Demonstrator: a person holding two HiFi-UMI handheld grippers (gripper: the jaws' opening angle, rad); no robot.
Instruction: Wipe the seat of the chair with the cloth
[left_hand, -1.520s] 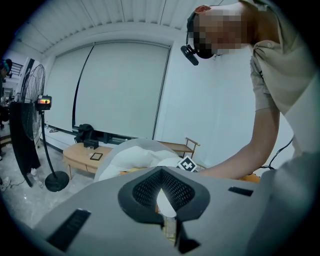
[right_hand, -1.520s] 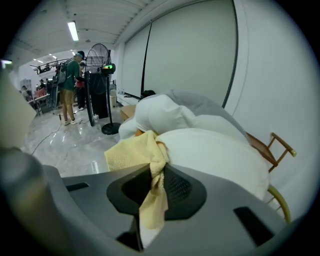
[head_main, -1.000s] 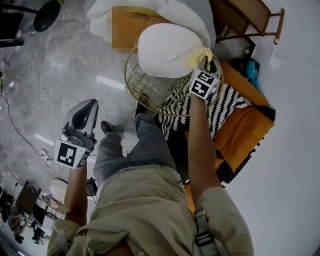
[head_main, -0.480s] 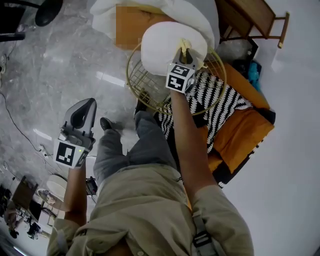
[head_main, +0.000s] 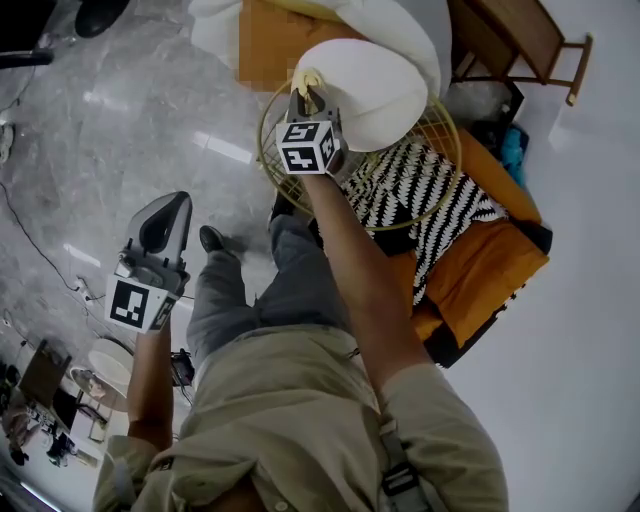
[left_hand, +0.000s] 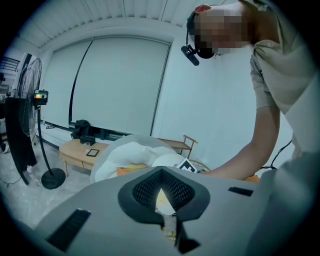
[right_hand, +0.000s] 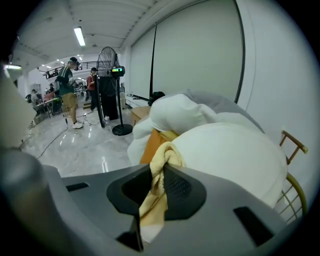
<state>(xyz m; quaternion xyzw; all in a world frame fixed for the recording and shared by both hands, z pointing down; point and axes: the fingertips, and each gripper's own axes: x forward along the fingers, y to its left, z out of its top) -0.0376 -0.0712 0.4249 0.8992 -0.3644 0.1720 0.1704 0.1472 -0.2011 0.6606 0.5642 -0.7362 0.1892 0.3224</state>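
Note:
A round white seat cushion (head_main: 385, 85) lies in a gold wire chair (head_main: 283, 172). My right gripper (head_main: 306, 100) is at the cushion's left edge, shut on a yellow cloth (head_main: 309, 79) that rests against the cushion. In the right gripper view the cloth (right_hand: 151, 207) hangs pinched between the black pads of the right gripper (right_hand: 161, 172), with the cushion (right_hand: 230, 155) just beyond. My left gripper (head_main: 176, 205) hangs over the floor to the left, away from the chair, its jaws together and nothing in them. The left gripper (left_hand: 161, 176) points toward the chair.
A black-and-white zigzag throw (head_main: 420, 195) and orange cushions (head_main: 480, 270) lie right of the chair. A large white pillow (head_main: 400, 20) and a wooden side table (head_main: 520, 30) are behind it. A standing fan (right_hand: 110, 90) and people (right_hand: 67, 95) are further off on the marble floor.
My right gripper has swept the cloth leftward across the cushion, from its right edge to its left edge. The left gripper has stayed where it was.

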